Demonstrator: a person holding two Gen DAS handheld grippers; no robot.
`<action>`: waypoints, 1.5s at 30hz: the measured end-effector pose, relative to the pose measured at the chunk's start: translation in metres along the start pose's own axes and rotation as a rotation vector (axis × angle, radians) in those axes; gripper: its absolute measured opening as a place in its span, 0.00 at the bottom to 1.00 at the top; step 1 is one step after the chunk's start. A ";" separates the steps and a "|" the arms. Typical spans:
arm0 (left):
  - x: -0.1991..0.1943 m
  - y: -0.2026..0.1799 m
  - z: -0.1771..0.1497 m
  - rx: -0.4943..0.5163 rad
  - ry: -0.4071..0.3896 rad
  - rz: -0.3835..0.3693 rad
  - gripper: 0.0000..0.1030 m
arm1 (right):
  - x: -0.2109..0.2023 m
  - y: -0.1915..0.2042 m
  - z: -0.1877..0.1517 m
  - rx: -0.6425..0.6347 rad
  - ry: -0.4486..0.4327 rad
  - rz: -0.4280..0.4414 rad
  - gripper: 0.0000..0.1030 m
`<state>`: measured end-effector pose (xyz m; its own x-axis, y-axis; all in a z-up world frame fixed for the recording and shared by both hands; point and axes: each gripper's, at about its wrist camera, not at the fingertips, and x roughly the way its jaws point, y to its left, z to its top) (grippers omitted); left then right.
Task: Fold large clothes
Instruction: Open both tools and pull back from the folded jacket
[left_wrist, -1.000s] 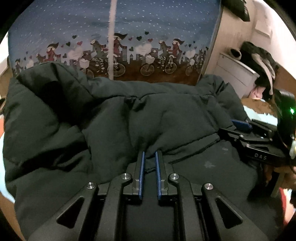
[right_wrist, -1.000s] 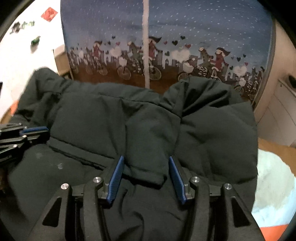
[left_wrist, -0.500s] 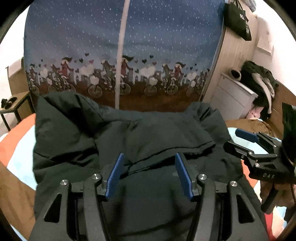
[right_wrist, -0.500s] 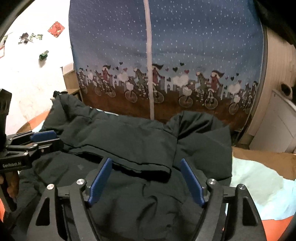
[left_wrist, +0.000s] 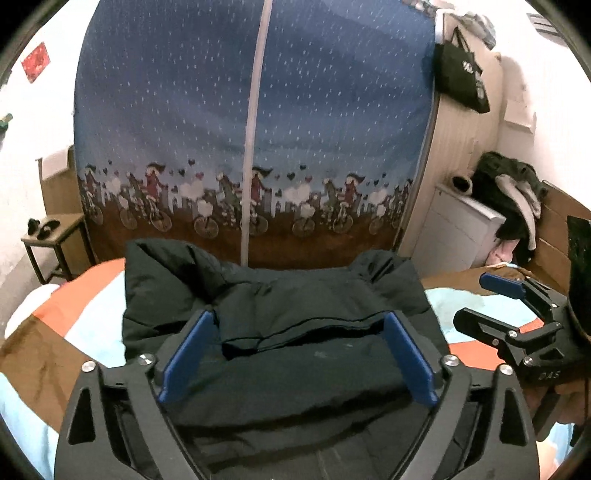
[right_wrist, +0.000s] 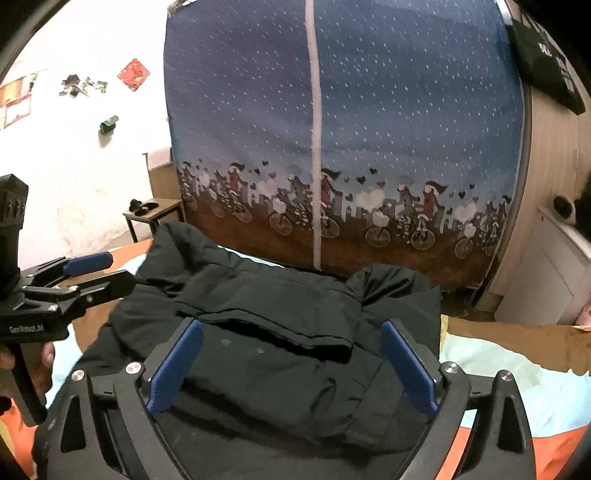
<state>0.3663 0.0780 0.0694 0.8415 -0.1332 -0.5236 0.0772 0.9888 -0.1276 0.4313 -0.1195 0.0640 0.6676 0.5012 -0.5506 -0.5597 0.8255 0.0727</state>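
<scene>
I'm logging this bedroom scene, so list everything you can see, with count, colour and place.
jacket: one, dark green-black, folded on the bed
bedspread: one, orange, light blue and brown, under the jacket
curtain: one, blue with cyclists, behind the bed
side table: one, wooden, left of the curtain
tote bag: one, black, hanging upper right
cabinet: one, white, right, clothes piled on top
left tool: one, black with blue pads, jaws opening, nothing gripped
right tool: one, same colours, jaws opening, nothing gripped

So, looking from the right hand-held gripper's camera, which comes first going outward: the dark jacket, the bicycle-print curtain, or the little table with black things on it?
1. Dark jacket, directly below the right hand-held gripper, whose jaws are opening with nothing clamped.
2. Bicycle-print curtain, straight ahead, just behind the jacket.
3. Little table, off to the left by the wall; roughly level with the curtain, so hard to rank those two.
</scene>
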 end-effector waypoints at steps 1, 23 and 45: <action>-0.006 -0.001 -0.001 0.000 -0.008 -0.001 0.91 | -0.007 0.002 0.000 -0.002 -0.006 0.002 0.98; -0.128 -0.034 -0.056 0.061 -0.084 0.007 0.98 | -0.121 0.035 -0.051 0.049 -0.049 0.075 1.00; -0.134 -0.042 -0.156 0.118 0.128 0.042 0.98 | -0.133 0.035 -0.130 0.112 0.108 0.068 1.00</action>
<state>0.1666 0.0435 0.0133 0.7710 -0.0918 -0.6302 0.1118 0.9937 -0.0080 0.2595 -0.1910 0.0320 0.5697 0.5309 -0.6274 -0.5394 0.8175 0.2020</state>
